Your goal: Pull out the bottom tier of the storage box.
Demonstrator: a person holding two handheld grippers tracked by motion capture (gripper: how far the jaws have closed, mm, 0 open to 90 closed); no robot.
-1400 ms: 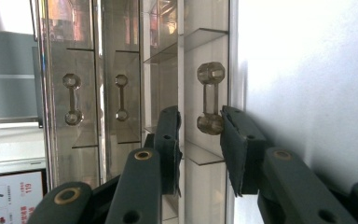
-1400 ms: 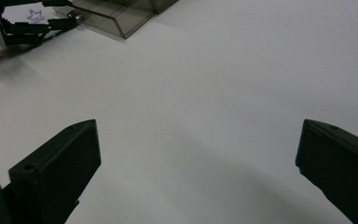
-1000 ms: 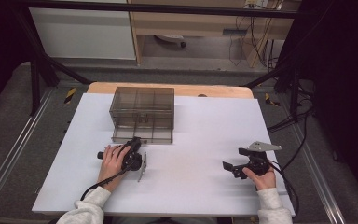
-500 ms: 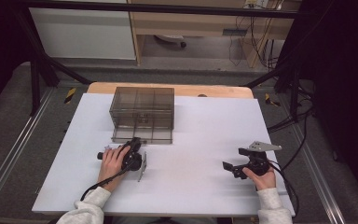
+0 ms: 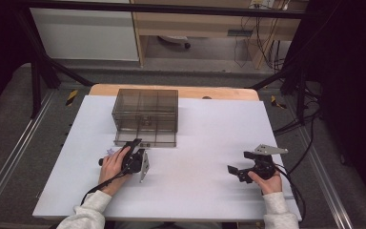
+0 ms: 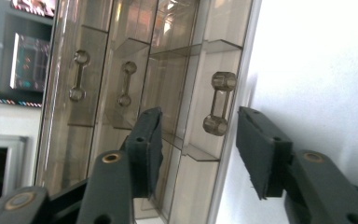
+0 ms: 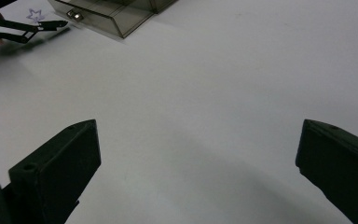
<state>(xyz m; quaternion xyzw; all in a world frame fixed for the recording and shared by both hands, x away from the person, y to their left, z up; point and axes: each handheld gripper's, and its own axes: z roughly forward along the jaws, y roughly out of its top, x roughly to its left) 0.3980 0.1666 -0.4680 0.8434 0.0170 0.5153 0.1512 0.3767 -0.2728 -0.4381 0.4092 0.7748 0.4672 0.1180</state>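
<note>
Fingers (image 6: 263, 154) of left gripper (image 6: 198, 149): matte black pads, just been opening, straddling the dumbbell-shaped clear handle (image 6: 220, 103), not pressing | drawer box (image 5: 146, 117): smoky see-through plastic, table's 11 o'clock | right gripper (image 7: 198, 172): released, wide apart over smooth white tabletop (image 7: 205, 84)

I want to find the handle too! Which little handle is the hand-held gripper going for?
Find the smoky see-through drawer box at the back of the white table. Its bottom drawer is pulled out. The handle is on that drawer's front, a clear bar with two round knobs, nearest the tabletop.
</note>
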